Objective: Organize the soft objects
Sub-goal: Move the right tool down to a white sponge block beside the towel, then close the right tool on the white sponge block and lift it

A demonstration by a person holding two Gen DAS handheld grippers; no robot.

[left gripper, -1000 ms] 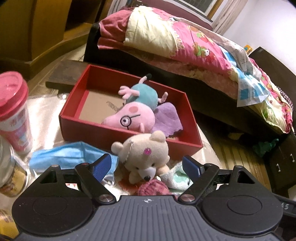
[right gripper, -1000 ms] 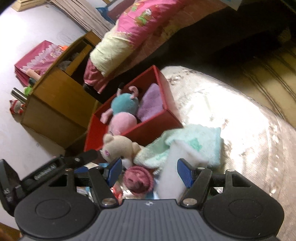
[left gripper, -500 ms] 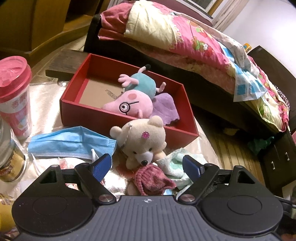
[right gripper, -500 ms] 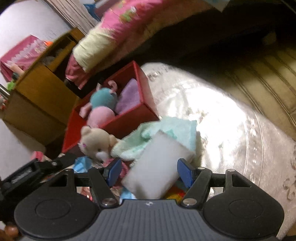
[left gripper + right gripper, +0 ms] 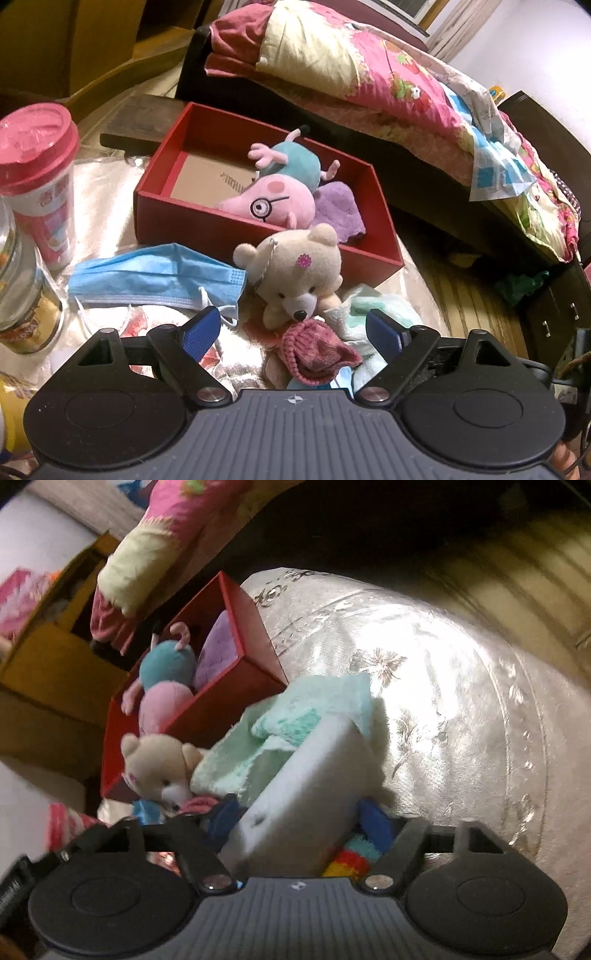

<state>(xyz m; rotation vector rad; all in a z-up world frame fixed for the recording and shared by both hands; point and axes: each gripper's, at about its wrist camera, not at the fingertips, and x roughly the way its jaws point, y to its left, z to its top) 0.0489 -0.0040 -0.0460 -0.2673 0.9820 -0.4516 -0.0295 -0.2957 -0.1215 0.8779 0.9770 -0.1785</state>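
So the right gripper is clamped on a white foam block, one blue pad pressed against each side. The block's long axis runs from near-left up to far-right, with its far end tucked under a mint towel. A rainbow-striped cloth peeks out under it by the right finger.

The left gripper has its jaws wide apart with nothing gripped; a pink knit hat lies on the table in the gap between them, and the teddy bear sits just beyond, face toward the camera.

The red box is behind the bear, long side running left to right, and the bear's head touches its near wall. A pig plush and a purple cloth fill the right half; the left half shows bare cardboard floor. A blue face mask lies left of the bear, and a pink-lidded cup stands at the far left. In the right wrist view the shiny tablecloth is open all the way out to its round edge on the right.
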